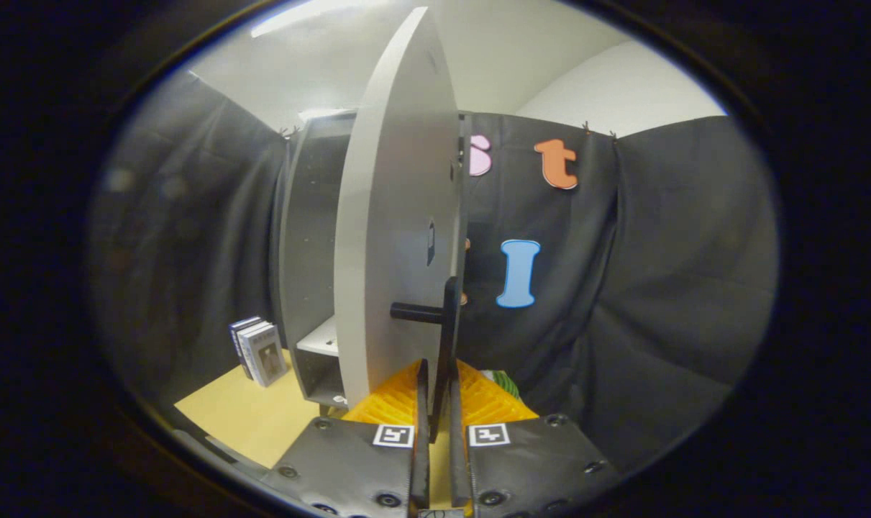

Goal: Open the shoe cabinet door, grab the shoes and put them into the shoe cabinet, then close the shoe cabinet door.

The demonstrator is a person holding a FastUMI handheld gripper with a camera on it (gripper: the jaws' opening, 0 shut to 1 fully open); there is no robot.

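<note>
gripper view is showing the gripper (435, 392) closing both fingers on the black door handle (446, 327), swinging the grey cabinet door (395, 237) edge-on so the open shoe cabinet (309, 259) near the desk's (248, 417) far edge is accepting shoes.

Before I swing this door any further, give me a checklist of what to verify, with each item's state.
1. Fingers closed on the door handle: ok, both press on its bar.
2. Door off the cabinet: ok, it stands partly open.
3. Shelf inside free for shoes: cannot tell, mostly hidden by the door.
4. Boxes on the table out of the door's path: ok, left of the cabinet.
5. Shoes located: cannot tell.
</note>
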